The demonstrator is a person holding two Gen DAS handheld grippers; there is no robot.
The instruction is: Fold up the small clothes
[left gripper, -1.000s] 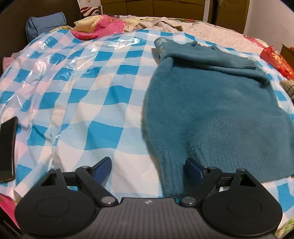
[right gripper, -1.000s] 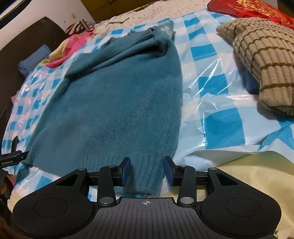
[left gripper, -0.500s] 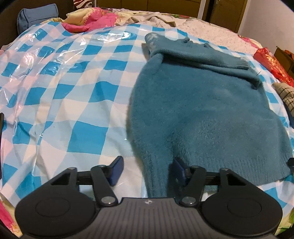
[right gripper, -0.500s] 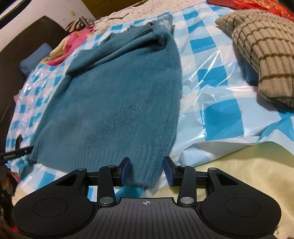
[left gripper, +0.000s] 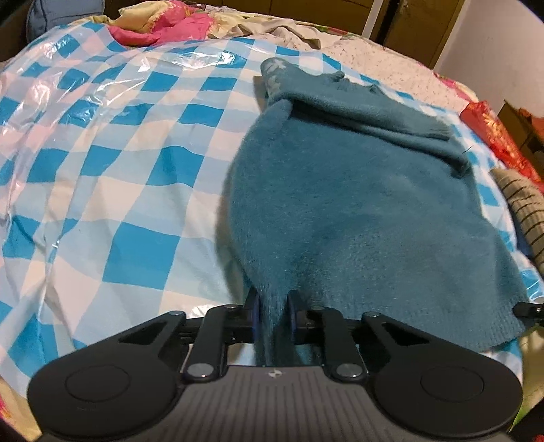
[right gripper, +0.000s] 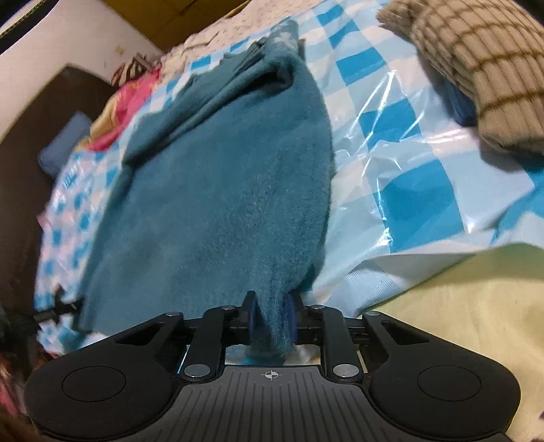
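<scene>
A fuzzy teal sweater (left gripper: 357,210) lies spread on the blue-and-white checked plastic sheet (left gripper: 112,176), its sleeve folded across the top. My left gripper (left gripper: 274,307) is closing on the sweater's near left hem corner, the bunched knit pinched between its pads. In the right wrist view the same teal sweater (right gripper: 224,190) runs away from me. There my right gripper (right gripper: 271,314) is closing on the near right hem corner, with the fabric squeezed between both pads.
A beige striped knit garment (right gripper: 476,64) lies to the right on the checked sheet (right gripper: 425,176). A pale yellow cloth (right gripper: 459,299) covers the near right edge. Pink and yellow bedding (left gripper: 159,23) and a blue pillow (right gripper: 64,149) lie at the far end.
Both grippers went from wide apart around the hem to closed on it. The hem corners now bunch up between the pads, and the right view has rolled.
</scene>
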